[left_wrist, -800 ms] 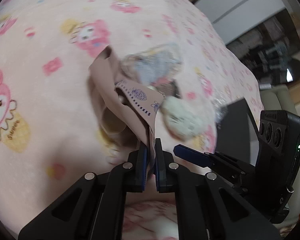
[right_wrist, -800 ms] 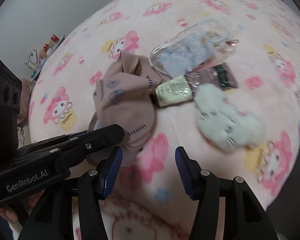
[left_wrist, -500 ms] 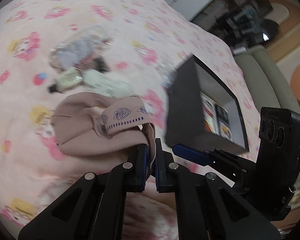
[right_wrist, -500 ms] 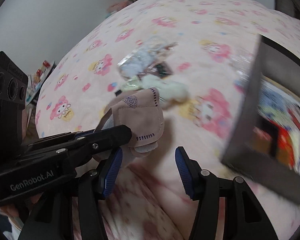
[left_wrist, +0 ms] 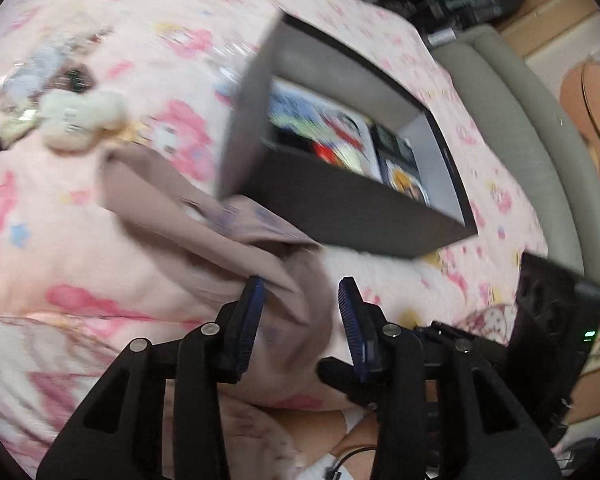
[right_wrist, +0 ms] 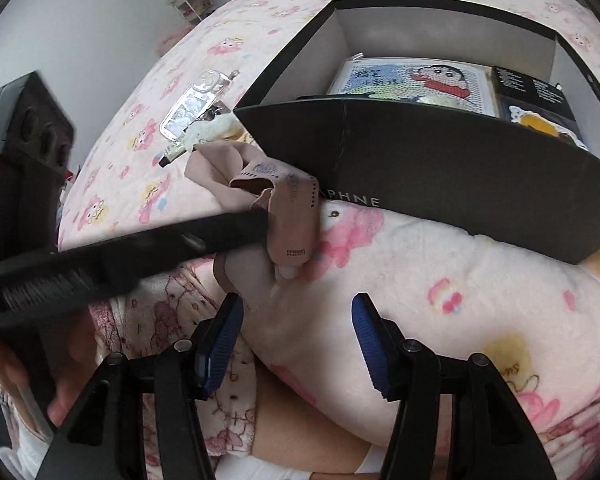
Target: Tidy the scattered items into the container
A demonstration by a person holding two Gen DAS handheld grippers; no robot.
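A pinkish-beige cloth [left_wrist: 204, 224] hangs between the spread fingers of my left gripper [left_wrist: 300, 320], which is open; the cloth drapes against the left pad [left_wrist: 252, 320]. It also shows in the right wrist view [right_wrist: 284, 208], next to the dark box [right_wrist: 440, 160], which holds a cartoon picture [right_wrist: 416, 84] and a dark packet [right_wrist: 532, 92]. In the left wrist view the box [left_wrist: 340, 200] lies just beyond the cloth. My right gripper [right_wrist: 298, 336] is open and empty above the pink blanket. A white plush toy [left_wrist: 80, 116], a clear phone case [right_wrist: 196, 100] and a small tube [right_wrist: 172, 152] lie further left.
The pink cartoon blanket [right_wrist: 440, 320] covers the whole surface. The left gripper's body [right_wrist: 100, 248] crosses the right wrist view at the left. A grey sofa edge [left_wrist: 540, 120] and dark shelving lie beyond the blanket on the right.
My left gripper carried the cloth rightwards to the near side of the box and has opened; the cloth now hangs loosely between its fingers. The right gripper followed, staying open.
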